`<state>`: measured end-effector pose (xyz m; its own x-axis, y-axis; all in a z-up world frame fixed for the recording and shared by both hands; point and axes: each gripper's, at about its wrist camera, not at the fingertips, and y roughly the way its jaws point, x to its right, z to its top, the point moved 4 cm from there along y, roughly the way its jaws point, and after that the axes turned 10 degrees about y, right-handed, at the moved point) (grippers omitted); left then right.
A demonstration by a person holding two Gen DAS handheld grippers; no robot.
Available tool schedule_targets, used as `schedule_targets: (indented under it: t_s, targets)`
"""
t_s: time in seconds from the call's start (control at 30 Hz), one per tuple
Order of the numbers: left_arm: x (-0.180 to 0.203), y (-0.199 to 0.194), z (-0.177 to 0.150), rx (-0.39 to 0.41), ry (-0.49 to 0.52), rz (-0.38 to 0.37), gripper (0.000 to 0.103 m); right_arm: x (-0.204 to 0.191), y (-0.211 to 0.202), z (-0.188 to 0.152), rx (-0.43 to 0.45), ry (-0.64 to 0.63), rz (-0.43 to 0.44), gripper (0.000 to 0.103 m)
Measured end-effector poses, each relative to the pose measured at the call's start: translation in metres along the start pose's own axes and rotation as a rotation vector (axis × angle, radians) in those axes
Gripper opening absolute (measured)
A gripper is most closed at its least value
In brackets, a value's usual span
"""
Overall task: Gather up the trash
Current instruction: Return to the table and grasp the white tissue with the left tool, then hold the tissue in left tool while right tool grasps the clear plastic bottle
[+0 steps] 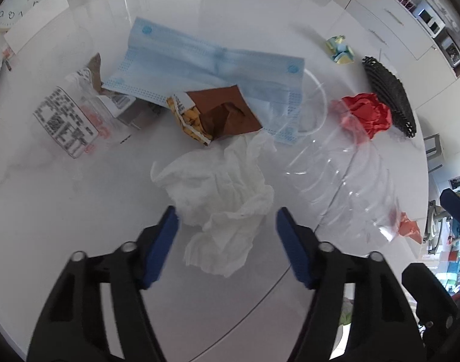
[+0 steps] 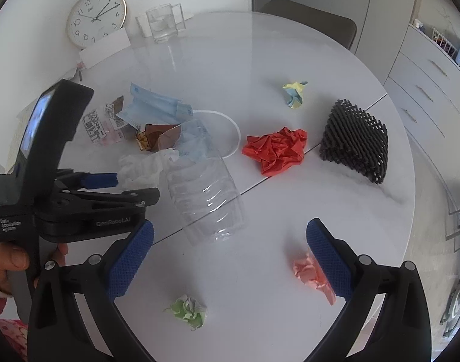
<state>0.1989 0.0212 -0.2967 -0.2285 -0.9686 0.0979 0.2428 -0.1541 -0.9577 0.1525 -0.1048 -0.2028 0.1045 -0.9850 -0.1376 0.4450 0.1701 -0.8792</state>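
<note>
White crumpled tissue [image 1: 221, 208] lies on the white table [image 1: 230, 15] between the blue pads of the left gripper [image 1: 227, 226], whose jaws stand apart on either side without pressing it. Just beyond the tissue lie a brown snack wrapper [image 1: 224, 114] and a blue face mask [image 1: 206, 63]; a clear plastic bottle [image 2: 199, 187] lies to the right. The right gripper [image 2: 230, 241] is spread wide and empty, a pink paper ball [image 2: 305, 271] beside its right finger, a green paper ball [image 2: 189, 310] nearer.

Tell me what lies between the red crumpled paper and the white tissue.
The clear bottle lies between the red paper and the tissue, in the right wrist view.
</note>
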Motion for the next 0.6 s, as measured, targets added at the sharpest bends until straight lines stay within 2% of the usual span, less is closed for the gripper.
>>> schedule_targets:
  t_s: [0.17, 0.23, 0.37, 0.5, 0.53, 0.6]
  targets:
    - [0.000, 0.000, 0.004, -0.004, 0.009, -0.001, 0.029, -0.004, 0.010, 0.009, -0.018, -0.046, 0.048, 0.101]
    - [-0.001, -0.003, 0.005, -0.007, 0.016, -0.005, 0.023, -0.009, 0.016, 0.012, -0.033, -0.081, 0.069, 0.101]
    - [-0.007, -0.012, 0.004, -0.014, 0.021, 0.012, 0.021, -0.022, 0.036, 0.021, -0.073, -0.170, 0.100, 0.101]
    - [-0.017, -0.028, 0.001, -0.001, 0.022, 0.046, 0.021, -0.035, 0.061, 0.027, -0.109, -0.246, 0.089, 0.099]
    - [-0.019, -0.031, 0.000, 0.004, 0.022, 0.052, 0.021, -0.039, 0.066, 0.028, -0.112, -0.263, 0.092, 0.096]
    - [-0.024, -0.039, 0.000, 0.013, 0.021, 0.065, 0.021, -0.044, 0.072, 0.027, -0.145, -0.276, 0.107, 0.067]
